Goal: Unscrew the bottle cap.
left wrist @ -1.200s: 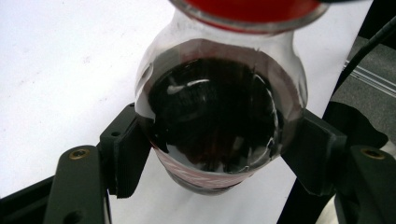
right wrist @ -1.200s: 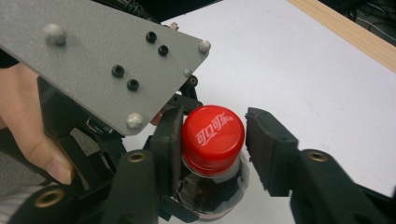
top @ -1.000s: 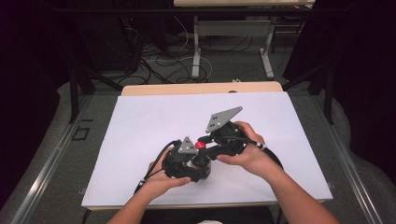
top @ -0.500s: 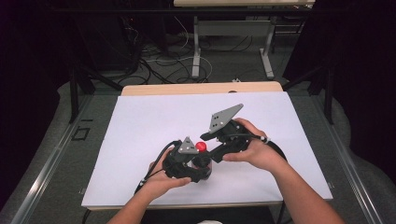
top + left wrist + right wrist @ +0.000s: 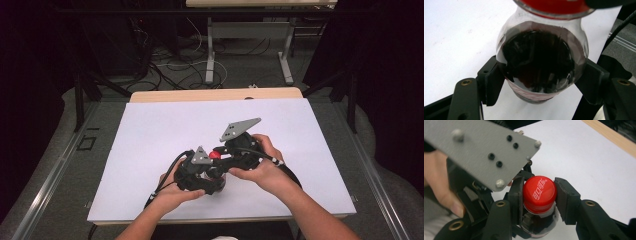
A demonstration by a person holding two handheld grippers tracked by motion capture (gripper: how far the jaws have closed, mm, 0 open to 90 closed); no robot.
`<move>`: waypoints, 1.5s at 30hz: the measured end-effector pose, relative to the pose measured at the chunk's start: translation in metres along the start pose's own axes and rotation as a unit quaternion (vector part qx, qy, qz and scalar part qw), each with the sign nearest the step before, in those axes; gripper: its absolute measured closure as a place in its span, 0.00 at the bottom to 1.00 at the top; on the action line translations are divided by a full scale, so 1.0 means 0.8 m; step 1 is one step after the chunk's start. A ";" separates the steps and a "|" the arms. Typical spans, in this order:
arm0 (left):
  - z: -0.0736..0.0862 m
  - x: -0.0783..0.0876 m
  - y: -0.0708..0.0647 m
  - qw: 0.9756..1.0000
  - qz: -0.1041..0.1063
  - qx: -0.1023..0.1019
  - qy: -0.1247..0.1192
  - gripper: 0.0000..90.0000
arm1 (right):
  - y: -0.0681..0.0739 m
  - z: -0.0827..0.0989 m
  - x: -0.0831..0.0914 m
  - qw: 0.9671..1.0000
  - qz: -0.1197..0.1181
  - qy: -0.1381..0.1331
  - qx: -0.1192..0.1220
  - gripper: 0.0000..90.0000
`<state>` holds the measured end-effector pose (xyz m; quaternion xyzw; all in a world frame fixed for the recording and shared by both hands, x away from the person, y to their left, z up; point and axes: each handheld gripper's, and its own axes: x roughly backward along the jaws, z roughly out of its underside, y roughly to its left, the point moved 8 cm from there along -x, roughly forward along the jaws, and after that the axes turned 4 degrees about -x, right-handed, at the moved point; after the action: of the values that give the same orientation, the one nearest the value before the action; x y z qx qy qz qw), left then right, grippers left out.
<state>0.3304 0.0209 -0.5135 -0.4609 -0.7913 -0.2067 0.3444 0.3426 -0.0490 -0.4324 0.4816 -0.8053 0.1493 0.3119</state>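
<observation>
Holding the bottle (image 5: 541,67) tight around its dark middle, the left gripper (image 5: 200,175) is squeezed shut on it. The right gripper (image 5: 539,195) has just been closing and pinches the red cap (image 5: 539,193). The bottle stands on the white table (image 5: 150,135), near its 6 o'clock edge.

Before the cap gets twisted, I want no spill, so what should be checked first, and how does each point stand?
1. Left gripper clamps the bottle body: ok.
2. Right gripper jaws, which have just reclosed, sit on the red cap: ok.
3. Bottle base resting on the white table: cannot tell.
4. Cap still on the neck: ok.
5. Cables clear of the bottle: cannot tell.
</observation>
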 end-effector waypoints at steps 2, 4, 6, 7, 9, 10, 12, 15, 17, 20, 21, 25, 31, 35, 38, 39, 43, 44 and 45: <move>-0.001 -0.002 -0.002 1.000 -0.002 -0.002 -0.011 0.34 | 0.001 -0.001 0.001 1.000 -0.014 0.006 0.018 0.68; -0.001 -0.001 -0.003 1.000 0.005 -0.006 -0.007 0.34 | -0.001 -0.002 0.004 0.997 -0.053 0.014 0.049 0.68; -0.001 -0.002 -0.004 1.000 0.008 -0.004 -0.009 0.34 | -0.003 -0.007 0.008 0.994 -0.071 0.003 0.079 0.68; -0.001 -0.001 -0.004 1.000 0.008 -0.004 -0.008 0.34 | -0.004 -0.010 0.010 0.993 -0.081 -0.001 0.091 0.68; -0.001 -0.001 -0.004 1.000 0.008 0.000 -0.010 0.34 | -0.008 -0.011 0.015 0.993 -0.085 0.010 0.079 0.68; -0.002 -0.001 -0.003 1.000 0.005 0.000 -0.008 0.34 | -0.009 -0.012 0.017 0.993 -0.085 0.005 0.079 0.68; -0.002 -0.001 -0.002 1.000 0.000 0.001 -0.011 0.34 | -0.011 -0.012 0.019 0.994 -0.082 0.003 0.077 0.68; 0.000 0.000 0.001 1.000 -0.001 0.003 -0.006 0.34 | -0.014 -0.012 0.022 0.995 -0.069 -0.001 0.075 0.68; 0.001 0.001 0.003 1.000 0.001 0.004 -0.002 0.34 | -0.016 -0.012 0.024 0.996 -0.062 -0.007 0.068 0.68; 0.001 -0.001 0.007 1.000 -0.004 0.009 -0.007 0.34 | -0.018 -0.011 0.026 0.996 -0.060 -0.012 0.065 0.68; 0.001 -0.001 0.008 1.000 -0.003 0.011 -0.006 0.34 | -0.019 -0.010 0.027 0.996 -0.058 -0.012 0.065 0.68; 0.003 -0.002 0.012 1.000 -0.005 0.023 -0.011 0.34 | -0.024 -0.007 0.027 0.997 -0.053 -0.012 0.059 0.68; 0.004 0.001 0.022 0.999 -0.010 0.033 -0.008 0.34 | -0.033 0.004 0.029 0.998 -0.046 -0.003 0.048 0.68; 0.001 0.002 0.029 0.999 -0.018 0.031 -0.015 0.34 | -0.039 0.010 0.031 0.998 -0.038 0.000 0.041 0.68; -0.003 0.003 0.032 0.999 -0.021 0.036 -0.016 0.34 | -0.043 0.016 0.033 0.999 -0.031 0.003 0.034 0.68; -0.005 0.004 0.033 0.999 -0.019 0.037 -0.014 0.34 | -0.045 0.018 0.033 0.999 -0.026 0.004 0.033 0.68; -0.014 0.007 0.042 0.999 -0.023 0.036 -0.019 0.34 | -0.050 0.027 0.035 0.999 -0.022 0.003 0.026 0.68; -0.017 0.007 0.043 0.999 -0.023 0.041 -0.022 0.34 | -0.050 0.029 0.036 0.999 -0.028 0.005 0.024 0.68; -0.019 0.007 0.046 0.999 -0.025 0.039 -0.023 0.34 | -0.050 0.031 0.037 1.000 -0.024 -0.001 0.019 0.68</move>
<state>0.3657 0.0321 -0.4983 -0.4319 -0.8176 -0.1733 0.3390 0.3586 -0.1022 -0.4348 0.5065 -0.7911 0.1563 0.3053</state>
